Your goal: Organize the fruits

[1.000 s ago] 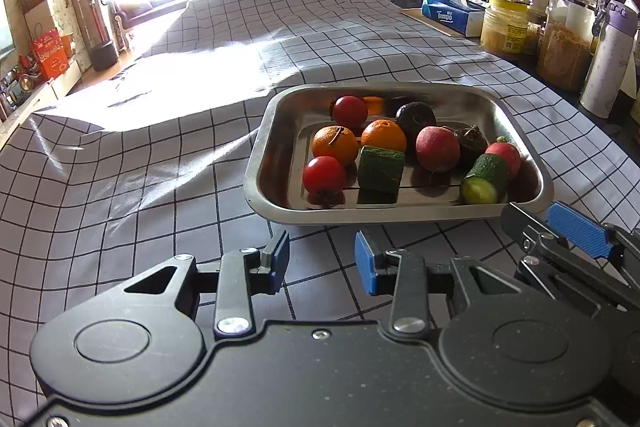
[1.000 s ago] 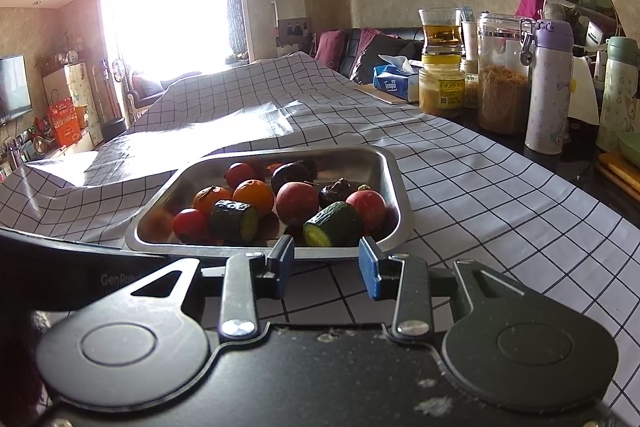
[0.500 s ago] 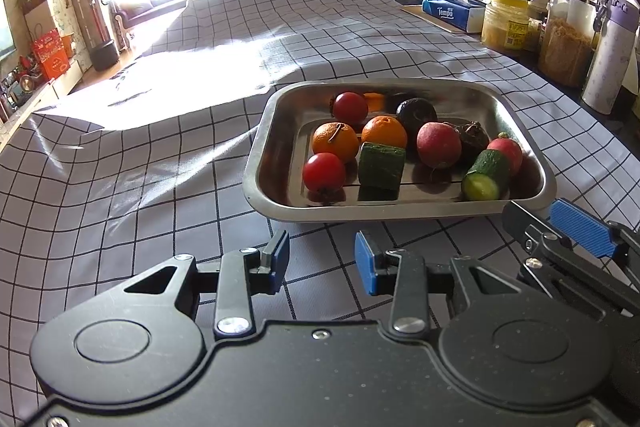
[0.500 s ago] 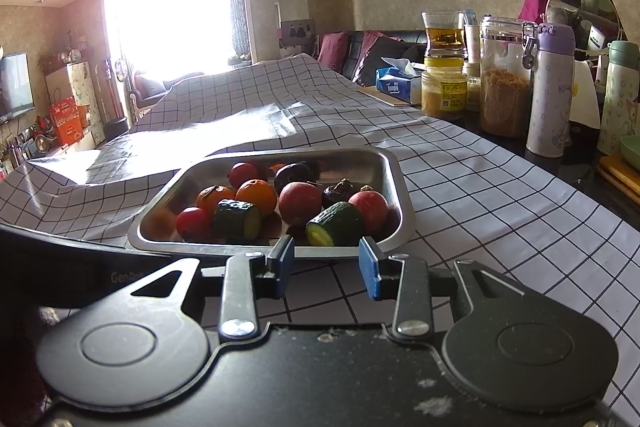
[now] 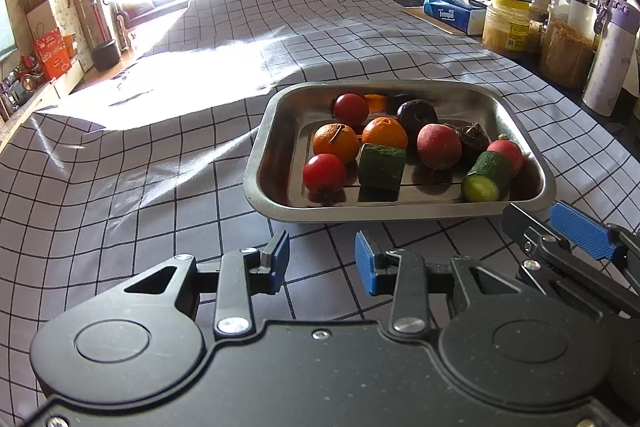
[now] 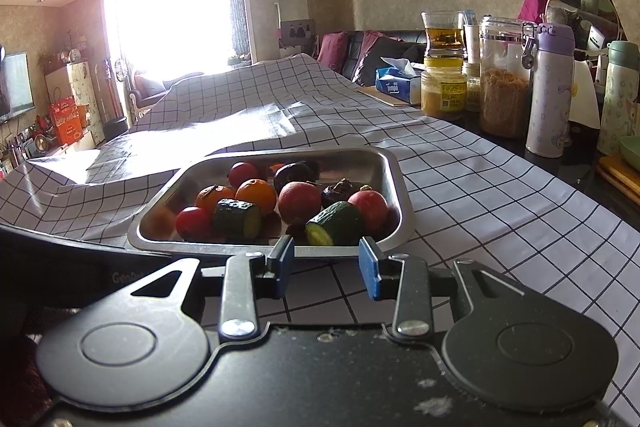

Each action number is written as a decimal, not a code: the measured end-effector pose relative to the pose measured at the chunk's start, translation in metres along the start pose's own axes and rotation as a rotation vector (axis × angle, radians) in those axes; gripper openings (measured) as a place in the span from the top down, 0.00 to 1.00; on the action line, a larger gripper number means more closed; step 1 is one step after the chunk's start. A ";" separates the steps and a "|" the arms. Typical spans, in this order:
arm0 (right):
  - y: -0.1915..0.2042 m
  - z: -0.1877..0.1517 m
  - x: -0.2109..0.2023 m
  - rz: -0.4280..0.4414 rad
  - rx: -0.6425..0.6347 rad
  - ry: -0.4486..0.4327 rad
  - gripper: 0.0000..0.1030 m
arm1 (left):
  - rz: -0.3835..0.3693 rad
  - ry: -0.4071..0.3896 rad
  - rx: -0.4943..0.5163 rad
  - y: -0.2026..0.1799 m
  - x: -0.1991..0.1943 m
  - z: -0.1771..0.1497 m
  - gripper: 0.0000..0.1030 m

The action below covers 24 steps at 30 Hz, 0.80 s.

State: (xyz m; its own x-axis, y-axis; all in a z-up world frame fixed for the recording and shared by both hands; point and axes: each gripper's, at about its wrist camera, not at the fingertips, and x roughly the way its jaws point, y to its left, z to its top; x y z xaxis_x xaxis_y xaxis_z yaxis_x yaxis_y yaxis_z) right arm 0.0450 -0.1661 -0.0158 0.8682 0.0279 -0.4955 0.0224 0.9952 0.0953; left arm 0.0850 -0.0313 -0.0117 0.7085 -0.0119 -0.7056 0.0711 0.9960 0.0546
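Brushed, shiny metal tray (image 5: 532,163); glossy, wrinkled checked cloth (image 5: 160,155); rough-skinned cucumber pieces (image 5: 382,167); smooth tomatoes (image 5: 324,173); matt black plastic gripper bodies with ribbed blue pads (image 5: 366,263).

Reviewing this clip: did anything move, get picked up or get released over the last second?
Nothing visibly changed. The left gripper and right gripper hang empty before the steel tray, jaws slightly apart, and the fruit and cucumber pieces lie where they were.

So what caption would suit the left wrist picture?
Left gripper, jaws slightly apart and empty, poised before a metal tray of mixed produce on a checked tablecloth.
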 end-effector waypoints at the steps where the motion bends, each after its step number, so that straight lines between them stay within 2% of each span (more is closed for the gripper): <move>1: 0.000 0.000 0.000 0.000 0.000 0.001 0.63 | 0.001 -0.001 0.000 0.000 0.000 0.000 0.55; 24: 0.002 0.000 0.000 0.011 -0.009 0.003 0.63 | -0.001 0.009 0.001 -0.001 0.002 0.000 0.55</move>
State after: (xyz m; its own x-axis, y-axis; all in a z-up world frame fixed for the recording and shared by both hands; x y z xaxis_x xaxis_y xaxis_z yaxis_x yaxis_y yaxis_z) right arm 0.0448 -0.1645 -0.0156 0.8667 0.0396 -0.4972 0.0079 0.9956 0.0932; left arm 0.0860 -0.0317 -0.0131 0.7019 -0.0122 -0.7122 0.0725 0.9959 0.0544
